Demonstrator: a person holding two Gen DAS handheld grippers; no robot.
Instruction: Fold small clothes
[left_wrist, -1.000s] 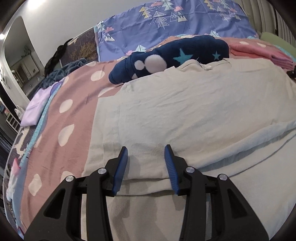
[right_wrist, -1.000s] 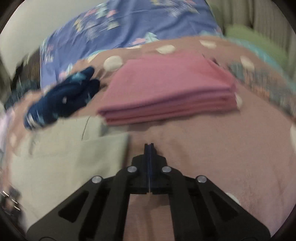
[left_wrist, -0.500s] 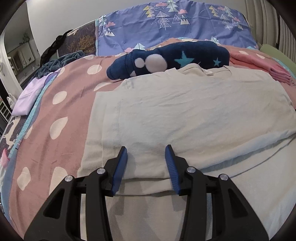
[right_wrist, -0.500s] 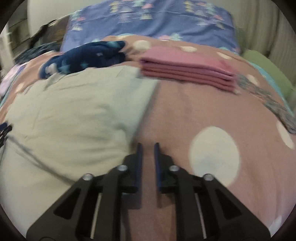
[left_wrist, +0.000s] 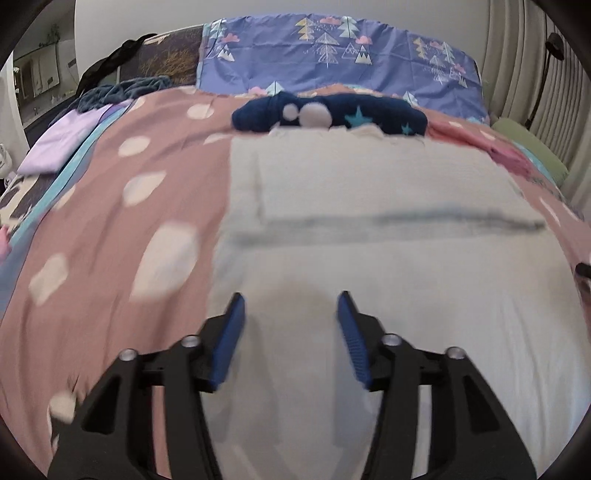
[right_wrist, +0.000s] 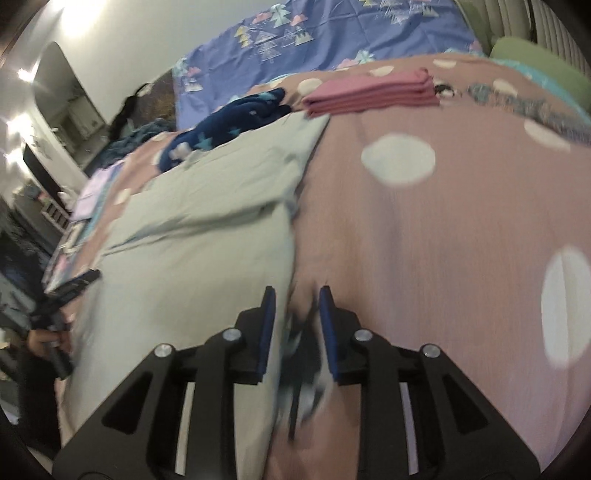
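A pale beige garment (left_wrist: 388, 206) lies spread flat on the pink polka-dot bedspread (left_wrist: 110, 206), with one fold line across its middle. My left gripper (left_wrist: 291, 306) is open and empty above the garment's near part, close to its left edge. In the right wrist view the same garment (right_wrist: 207, 221) lies left of centre. My right gripper (right_wrist: 293, 299) is open and empty, straddling the garment's right edge near its front corner. Both views are motion-blurred.
A navy star-patterned fleece (left_wrist: 328, 116) lies at the garment's far edge. A folded pink stack (right_wrist: 373, 94) sits far right of it. A purple patterned pillow (left_wrist: 340, 51), a lilac cloth (left_wrist: 62, 144) at left and a green cushion (right_wrist: 535, 62) border the bed.
My left gripper has drawn back toward the garment's near end and stayed open. My right gripper went from shut to open and moved back to the garment's right edge.
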